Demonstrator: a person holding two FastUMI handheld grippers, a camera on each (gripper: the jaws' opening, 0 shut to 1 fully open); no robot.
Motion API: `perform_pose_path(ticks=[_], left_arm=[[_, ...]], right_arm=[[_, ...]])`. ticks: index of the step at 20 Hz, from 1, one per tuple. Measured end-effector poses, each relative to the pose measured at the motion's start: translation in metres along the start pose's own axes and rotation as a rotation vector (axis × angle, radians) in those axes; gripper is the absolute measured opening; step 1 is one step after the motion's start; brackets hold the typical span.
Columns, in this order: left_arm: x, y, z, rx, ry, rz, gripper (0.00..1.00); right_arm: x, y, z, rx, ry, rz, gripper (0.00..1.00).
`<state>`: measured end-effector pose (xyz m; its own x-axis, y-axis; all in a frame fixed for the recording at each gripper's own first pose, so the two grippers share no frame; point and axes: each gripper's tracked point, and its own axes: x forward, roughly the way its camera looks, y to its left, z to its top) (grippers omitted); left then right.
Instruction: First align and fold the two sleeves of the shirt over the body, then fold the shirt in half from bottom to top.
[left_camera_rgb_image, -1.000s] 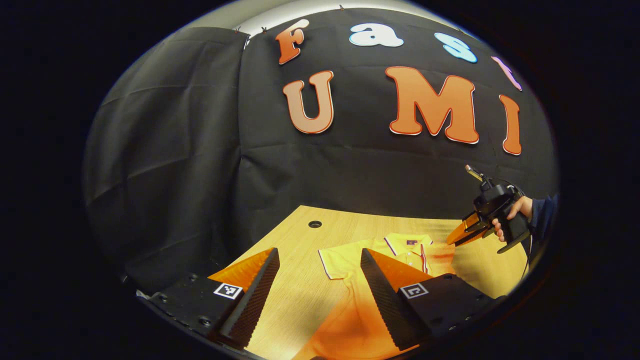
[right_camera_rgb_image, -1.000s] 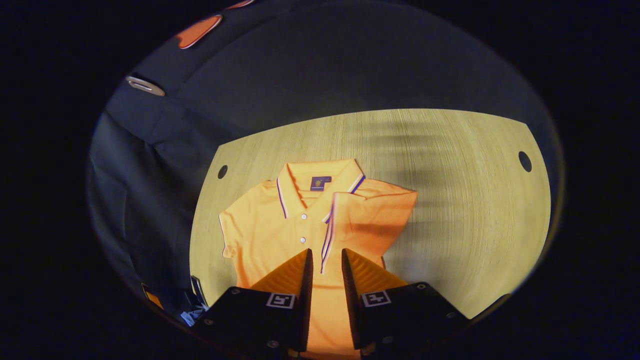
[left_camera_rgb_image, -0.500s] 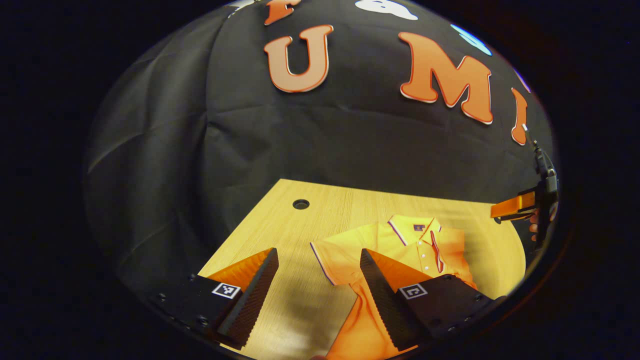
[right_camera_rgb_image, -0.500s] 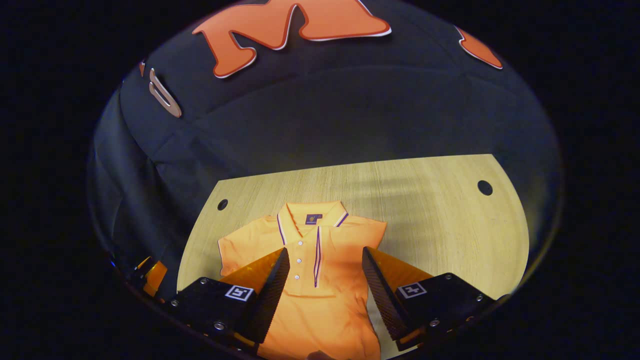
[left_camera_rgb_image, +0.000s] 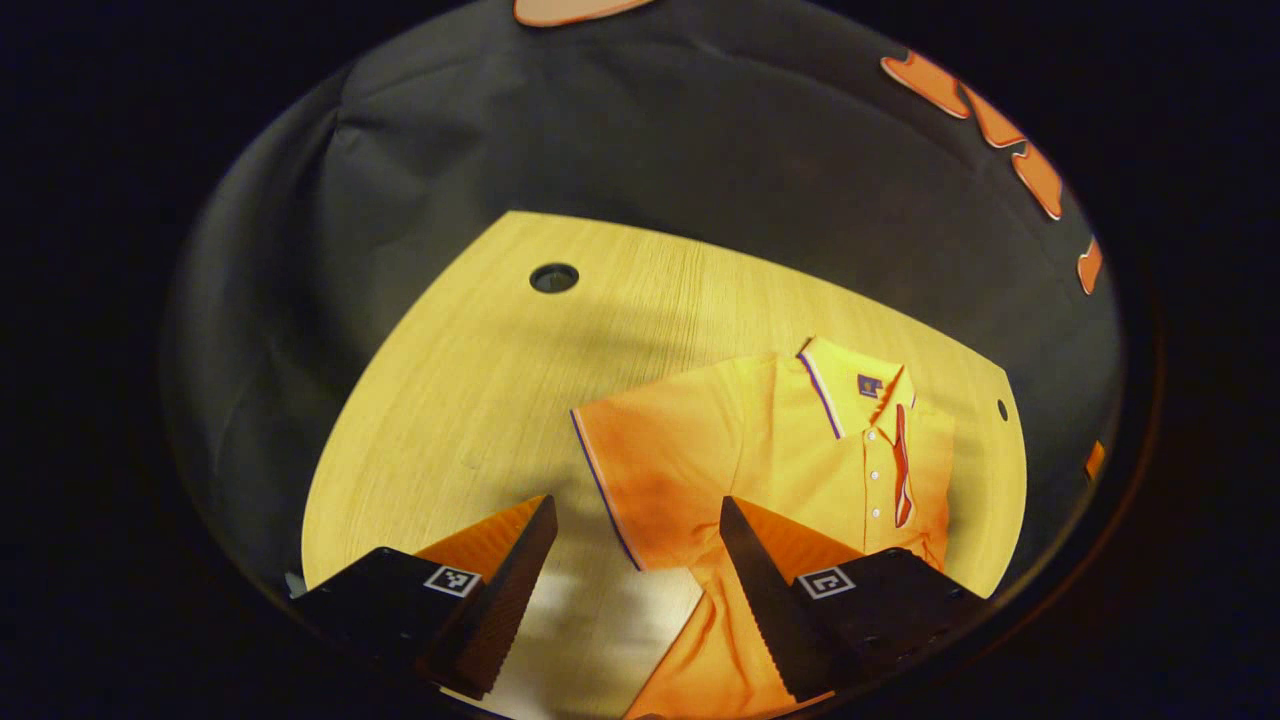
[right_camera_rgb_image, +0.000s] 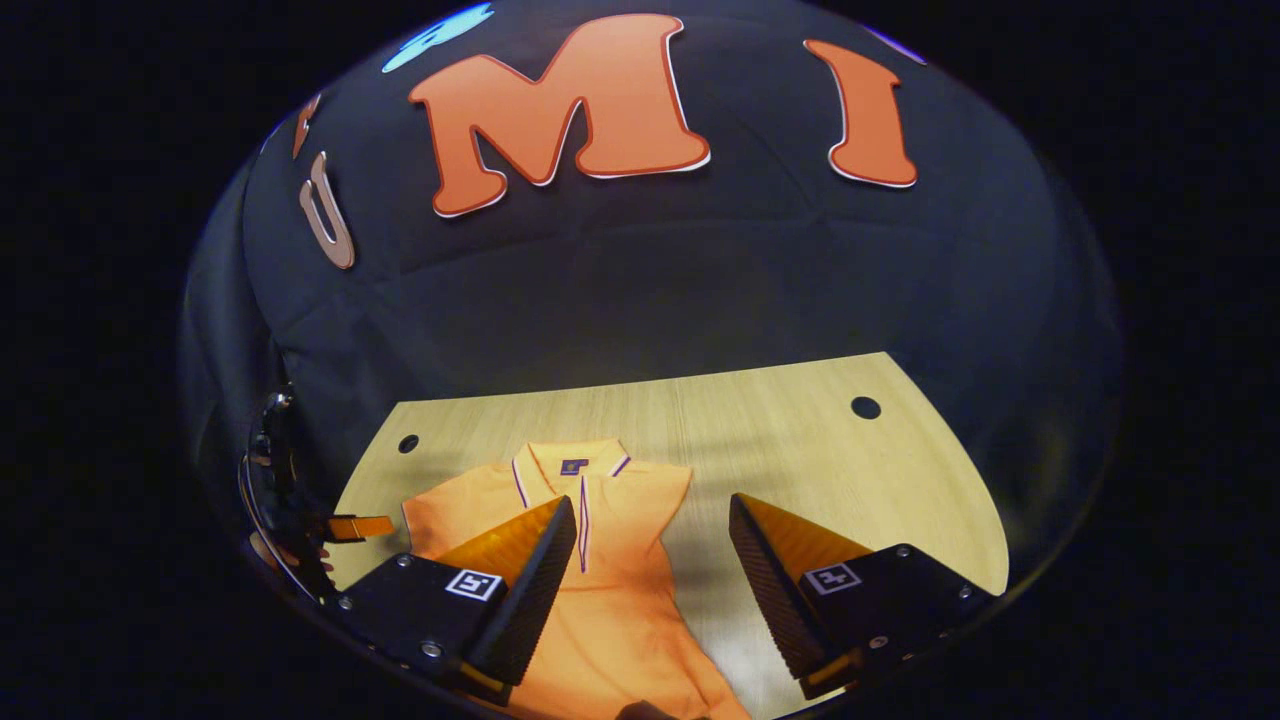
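Light wood-grain tabletop (left_camera_rgb_image: 470, 380), rounded corners, with round cable holes (left_camera_rgb_image: 554, 277) near the far corners; another hole (right_camera_rgb_image: 865, 407) sits far right in the right gripper view. Black creased cloth wall (right_camera_rgb_image: 640, 290) closes off the back and the side (left_camera_rgb_image: 270, 300). Warm light on the wood, soft shadows across it, surroundings dim.

The shirt (left_camera_rgb_image: 760, 450) lies flat on the table (left_camera_rgb_image: 470, 360), collar (left_camera_rgb_image: 850, 385) toward the back wall.
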<state>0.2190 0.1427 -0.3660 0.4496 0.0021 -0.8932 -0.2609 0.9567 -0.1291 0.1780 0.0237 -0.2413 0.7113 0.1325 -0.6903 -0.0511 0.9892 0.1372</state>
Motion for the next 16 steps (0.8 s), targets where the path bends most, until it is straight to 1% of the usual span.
perform_pose_path(ticks=[3,6,8,10,12,14,15,16], left_arm=[[0.034,0.0,0.001,0.023,0.077,0.029,0.99],[0.052,0.001,-0.002,0.005,0.165,0.031,0.99],[0.062,0.005,-0.004,0.014,0.215,0.057,0.98],[0.07,0.005,-0.004,0.023,0.246,0.073,0.98],[0.078,0.008,-0.007,0.04,0.277,0.106,0.98],[0.083,0.003,-0.002,0.067,0.271,0.105,0.95],[0.083,0.0,0.001,0.075,0.27,0.103,0.94],[0.081,-0.003,0.0,0.09,0.273,0.089,0.74]], right_arm=[[-0.023,-0.008,-0.018,-0.011,-0.011,-0.057,0.94],[-0.038,-0.015,-0.026,-0.032,-0.021,-0.092,0.95],[-0.045,-0.018,-0.035,-0.031,-0.018,-0.113,0.95],[-0.051,-0.018,-0.044,-0.021,-0.004,-0.115,0.95],[-0.056,-0.021,-0.049,-0.01,0.0,-0.125,0.95],[-0.061,-0.026,-0.055,-0.003,0.003,-0.14,0.95],[-0.062,-0.028,-0.056,0.002,0.002,-0.143,0.95],[-0.064,-0.032,-0.058,0.01,0.006,-0.153,0.95]])
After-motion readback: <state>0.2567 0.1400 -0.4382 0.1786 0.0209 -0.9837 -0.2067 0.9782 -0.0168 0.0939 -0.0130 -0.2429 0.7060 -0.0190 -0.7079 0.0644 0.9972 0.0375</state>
